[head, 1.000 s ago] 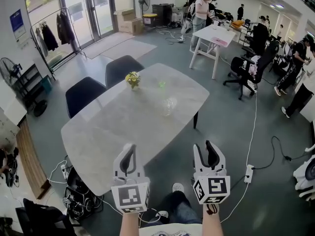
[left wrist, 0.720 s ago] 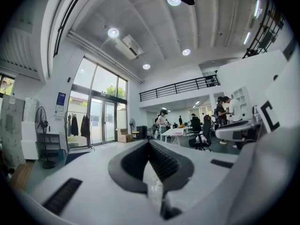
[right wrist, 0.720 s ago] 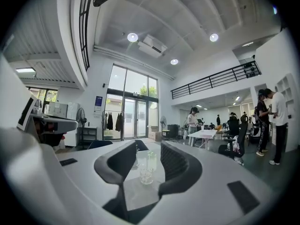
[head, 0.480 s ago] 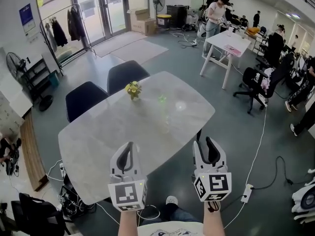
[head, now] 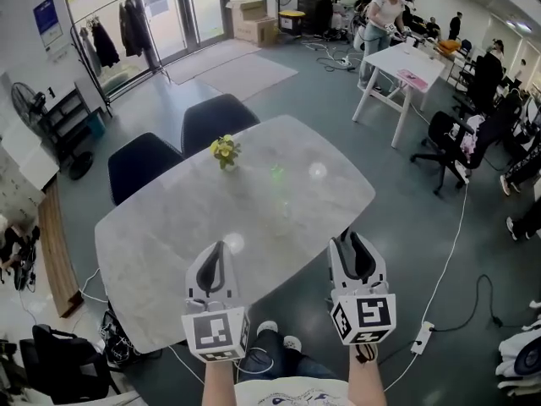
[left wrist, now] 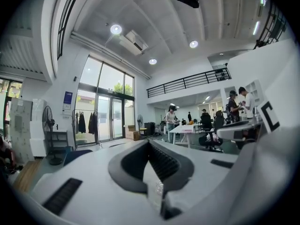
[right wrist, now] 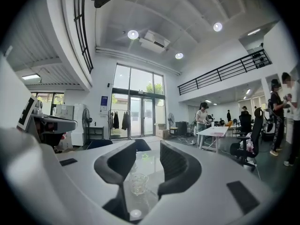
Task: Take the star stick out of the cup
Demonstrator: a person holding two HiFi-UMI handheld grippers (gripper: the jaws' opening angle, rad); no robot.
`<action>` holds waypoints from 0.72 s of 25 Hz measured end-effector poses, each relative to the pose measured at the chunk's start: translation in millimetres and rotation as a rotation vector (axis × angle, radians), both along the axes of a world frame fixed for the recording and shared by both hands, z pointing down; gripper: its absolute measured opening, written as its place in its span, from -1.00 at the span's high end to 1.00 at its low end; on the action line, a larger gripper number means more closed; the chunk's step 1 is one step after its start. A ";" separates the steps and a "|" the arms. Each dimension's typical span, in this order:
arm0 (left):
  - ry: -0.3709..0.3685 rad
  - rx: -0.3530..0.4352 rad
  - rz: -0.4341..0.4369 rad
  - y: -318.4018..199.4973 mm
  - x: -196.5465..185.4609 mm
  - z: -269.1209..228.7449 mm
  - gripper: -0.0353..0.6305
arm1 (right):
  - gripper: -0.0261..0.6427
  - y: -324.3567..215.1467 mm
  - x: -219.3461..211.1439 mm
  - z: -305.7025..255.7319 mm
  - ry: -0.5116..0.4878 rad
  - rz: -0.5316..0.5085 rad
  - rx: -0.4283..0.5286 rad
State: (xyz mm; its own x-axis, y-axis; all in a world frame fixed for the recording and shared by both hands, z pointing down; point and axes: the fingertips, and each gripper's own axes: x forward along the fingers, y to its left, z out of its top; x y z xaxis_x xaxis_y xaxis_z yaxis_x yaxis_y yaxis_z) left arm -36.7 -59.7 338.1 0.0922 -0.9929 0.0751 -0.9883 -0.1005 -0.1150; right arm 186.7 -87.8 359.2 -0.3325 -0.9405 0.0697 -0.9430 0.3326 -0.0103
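Note:
A green star on a stick stands near the middle of the marble table. The clear cup is hard to make out in the head view. In the right gripper view a clear glass cup shows between the jaws, with the green star farther back. I cannot tell from here how the stick sits in the cup. My right gripper is open over the table's near edge, well short of the cup. My left gripper is shut on nothing, over the near edge.
A small pot of yellow flowers stands left of the star. Two dark chairs are at the table's far side. A white desk, office chairs, people and floor cables lie beyond on the right.
The table has drawn nearer and both grippers now reach over its near edge. The jaws look as they did before.

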 end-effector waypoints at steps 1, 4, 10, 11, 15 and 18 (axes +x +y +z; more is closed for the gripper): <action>0.000 -0.006 -0.003 -5.0 -0.2 2.0 0.89 | 0.44 -5.7 -0.3 2.1 -0.002 -0.002 -0.006; 0.010 -0.021 -0.008 -23.2 -4.4 8.3 0.89 | 0.44 -25.0 -4.5 9.5 -0.005 -0.004 -0.024; 0.022 -0.048 0.000 -71.7 -16.2 19.1 0.89 | 0.44 -71.7 -19.8 22.0 0.016 -0.016 -0.058; 0.025 -0.052 0.001 -80.0 -18.5 20.1 0.89 | 0.44 -80.0 -22.2 22.9 0.019 -0.016 -0.062; 0.031 -0.074 0.001 -111.5 -31.7 24.3 0.89 | 0.44 -112.8 -36.5 27.6 0.024 -0.018 -0.084; 0.040 -0.096 -0.004 -132.2 -43.9 29.4 0.89 | 0.44 -133.7 -49.1 35.1 0.027 -0.017 -0.108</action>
